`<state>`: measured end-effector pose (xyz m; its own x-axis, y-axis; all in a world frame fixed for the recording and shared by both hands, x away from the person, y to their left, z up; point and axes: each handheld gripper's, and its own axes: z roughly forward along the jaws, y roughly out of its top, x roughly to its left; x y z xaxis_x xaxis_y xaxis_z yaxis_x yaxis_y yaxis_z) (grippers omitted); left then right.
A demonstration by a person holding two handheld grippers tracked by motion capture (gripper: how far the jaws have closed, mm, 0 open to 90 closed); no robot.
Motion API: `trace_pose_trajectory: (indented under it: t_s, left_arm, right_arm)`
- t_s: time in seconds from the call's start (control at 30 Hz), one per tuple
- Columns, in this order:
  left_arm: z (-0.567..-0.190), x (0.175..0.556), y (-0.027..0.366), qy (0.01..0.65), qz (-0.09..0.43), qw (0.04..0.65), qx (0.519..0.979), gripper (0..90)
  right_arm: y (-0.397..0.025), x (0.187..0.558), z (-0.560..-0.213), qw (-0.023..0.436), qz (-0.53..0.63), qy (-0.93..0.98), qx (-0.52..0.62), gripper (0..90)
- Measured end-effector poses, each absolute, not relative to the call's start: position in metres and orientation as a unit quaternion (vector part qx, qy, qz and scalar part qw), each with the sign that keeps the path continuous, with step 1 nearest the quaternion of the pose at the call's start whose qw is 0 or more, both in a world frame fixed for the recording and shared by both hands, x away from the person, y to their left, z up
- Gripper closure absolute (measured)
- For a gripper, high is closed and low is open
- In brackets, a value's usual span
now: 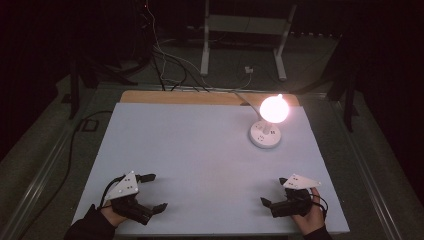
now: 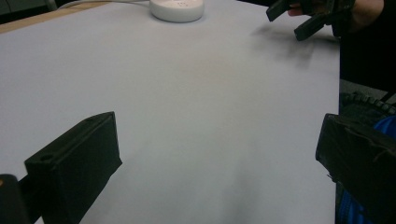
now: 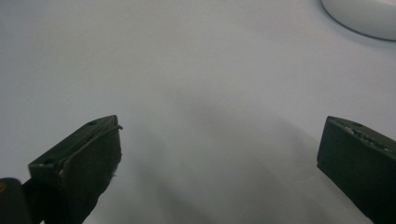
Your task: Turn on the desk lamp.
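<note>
The lamp point(image 1: 267, 122), a small desk light with a round white base point(image 1: 265, 135) and a glowing globe-shaped head point(image 1: 274, 108), stands on the table point(image 1: 200, 150) near its far right corner, its cord running off the far edge toward the floor behind. It is lit, and its glow is the brightest thing in the dark room, so whatever switching-on the work involves looks to be done already; what is left, if anything, I judge to be a return to the lamp to switch it off or shift it, and no such move is under way. Both grippers sit well apart from the lamp, near the table's near edge. The left gripper point(image 1: 151, 192) is by the near left corner with its jaws spread wide and nothing between them, as the left gripper view confirms with bare white surface in the gap. The right gripper point(image 1: 274, 191) is by the near right corner, jaws likewise wide apart and empty, with the lamp's base point(image 3: 362, 18) at the top right of its own view.
</note>
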<state>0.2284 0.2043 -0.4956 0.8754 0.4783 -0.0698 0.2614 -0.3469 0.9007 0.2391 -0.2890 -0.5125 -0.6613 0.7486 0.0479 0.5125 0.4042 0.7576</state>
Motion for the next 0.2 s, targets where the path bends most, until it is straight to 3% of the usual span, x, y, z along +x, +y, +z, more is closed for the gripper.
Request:
trace_pose_trajectory:
  t_s: [0.2]
  left_arm:
    - [-0.4955,0.2285,0.2043,0.228,0.103,0.525,0.814,0.3]
  right_arm:
    - [-0.2891,0.2394,-0.5128,0.151,0.39,0.824,0.382,0.0]
